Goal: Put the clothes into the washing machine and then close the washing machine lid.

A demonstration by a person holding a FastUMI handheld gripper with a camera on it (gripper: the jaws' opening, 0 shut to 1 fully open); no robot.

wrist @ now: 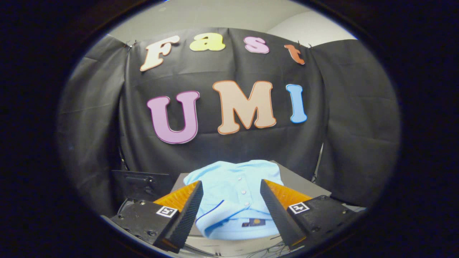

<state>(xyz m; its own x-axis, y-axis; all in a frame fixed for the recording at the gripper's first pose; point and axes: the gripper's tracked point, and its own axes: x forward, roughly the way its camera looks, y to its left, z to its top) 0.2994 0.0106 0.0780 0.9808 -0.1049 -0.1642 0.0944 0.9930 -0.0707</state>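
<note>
A light blue polo shirt [235, 193] lies folded on a grey surface [301, 182], its collar and label toward me and its button placket running away from me. My gripper [231, 188] hovers above it, open, with the shirt showing in the wide gap between the two fingers [186, 211]. Nothing is held. To the left of the shirt, beyond the left finger, a dark panel [140, 184] stands upright; it may be the washing machine's raised lid, but I cannot tell for sure.
The black cloth wall [340, 125] hangs close behind the grey surface and wraps around both sides. A pale edge with thin cables [265, 249] runs below the shirt, nearest to me.
</note>
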